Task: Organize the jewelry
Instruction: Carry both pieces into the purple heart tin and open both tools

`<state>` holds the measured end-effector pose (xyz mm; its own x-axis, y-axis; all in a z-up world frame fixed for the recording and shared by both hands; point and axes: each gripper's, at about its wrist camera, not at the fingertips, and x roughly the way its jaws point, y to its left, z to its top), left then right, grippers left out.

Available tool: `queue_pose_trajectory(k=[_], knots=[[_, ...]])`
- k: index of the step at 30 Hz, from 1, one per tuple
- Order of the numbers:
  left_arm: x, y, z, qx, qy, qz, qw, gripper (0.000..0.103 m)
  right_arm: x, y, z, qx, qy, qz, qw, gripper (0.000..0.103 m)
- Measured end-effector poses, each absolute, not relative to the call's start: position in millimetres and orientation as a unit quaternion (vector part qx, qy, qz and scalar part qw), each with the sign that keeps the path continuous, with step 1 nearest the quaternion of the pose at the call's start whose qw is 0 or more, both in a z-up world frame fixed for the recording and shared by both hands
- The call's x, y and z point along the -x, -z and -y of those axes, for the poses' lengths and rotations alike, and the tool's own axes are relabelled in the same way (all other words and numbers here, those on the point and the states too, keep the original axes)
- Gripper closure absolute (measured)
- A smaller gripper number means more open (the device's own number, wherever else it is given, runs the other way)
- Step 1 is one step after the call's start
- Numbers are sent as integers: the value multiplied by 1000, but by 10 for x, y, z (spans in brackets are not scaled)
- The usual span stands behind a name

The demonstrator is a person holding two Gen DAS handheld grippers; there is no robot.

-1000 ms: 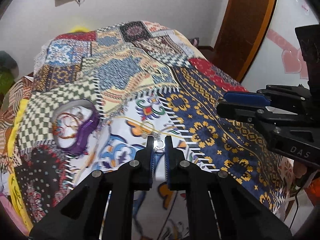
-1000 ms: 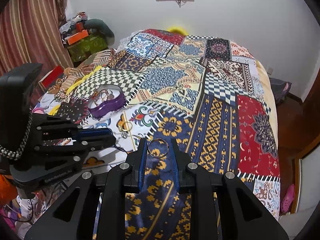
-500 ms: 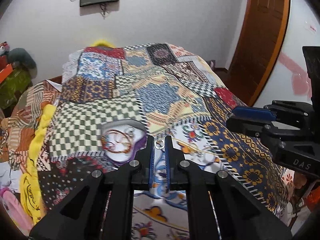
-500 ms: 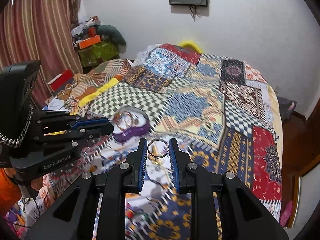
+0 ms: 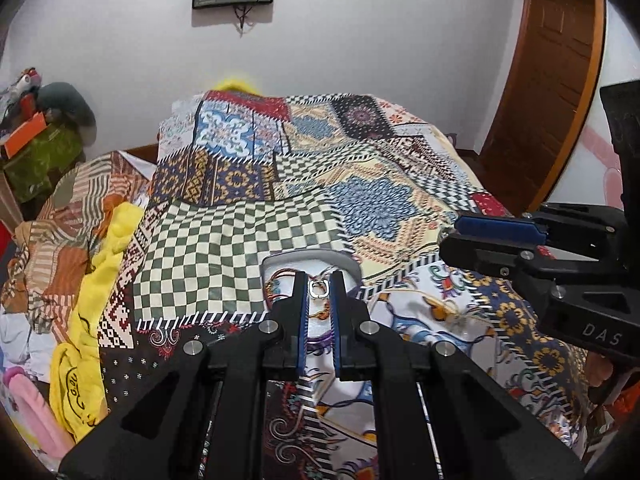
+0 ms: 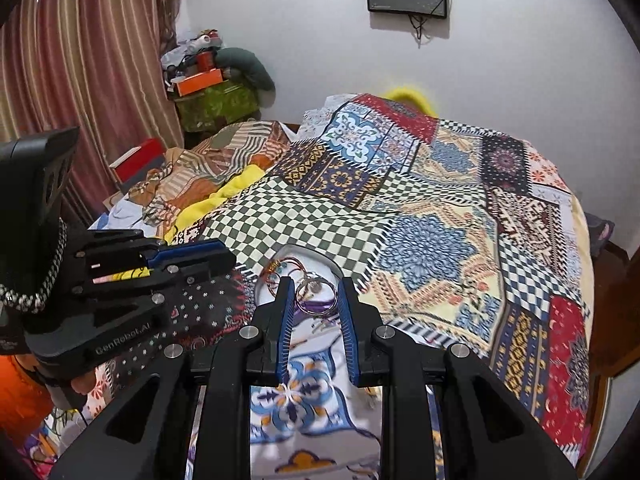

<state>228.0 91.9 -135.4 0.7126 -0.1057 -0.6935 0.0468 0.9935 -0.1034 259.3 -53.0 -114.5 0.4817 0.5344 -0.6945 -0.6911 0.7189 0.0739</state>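
In the left wrist view my left gripper (image 5: 319, 276) is shut on a small silver ring (image 5: 319, 281), just above a jewelry box (image 5: 344, 261) with a grey rim, purple wall and white lining. Bracelets (image 5: 280, 280) lie inside it. The right wrist view shows my right gripper (image 6: 315, 282) shut on a larger silver bangle (image 6: 320, 280), held over the same jewelry box (image 6: 320, 257). Each gripper shows in the other's view: the right gripper (image 5: 472, 232) to the right, the left gripper (image 6: 208, 256) to the left.
The box sits on a patchwork bedspread (image 5: 360, 200). A thin gold strand (image 5: 412, 291) lies on the cloth right of the box. Yellow cloth (image 5: 116, 236) and piled clothes crowd the bed's left side. A wooden door (image 5: 552, 80) stands at the right, a striped curtain (image 6: 80, 80) at the left.
Both grippers have travelled leftward across the bed, each still gripping its ring. The jewelry box, earlier off to the left, now lies directly under both sets of fingertips.
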Motion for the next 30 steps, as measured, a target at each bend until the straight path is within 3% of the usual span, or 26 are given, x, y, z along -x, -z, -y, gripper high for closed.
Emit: queue_pose_trajectory(k=[14, 30], knots=[[-2645, 1951, -1139, 83, 51, -432, 897, 95, -2992, 1466, 118, 123, -371, -414, 822, 83], [-2810, 2041, -1125, 76, 60, -436, 895, 95, -3238, 1713, -133, 119, -380, -472, 786, 83]])
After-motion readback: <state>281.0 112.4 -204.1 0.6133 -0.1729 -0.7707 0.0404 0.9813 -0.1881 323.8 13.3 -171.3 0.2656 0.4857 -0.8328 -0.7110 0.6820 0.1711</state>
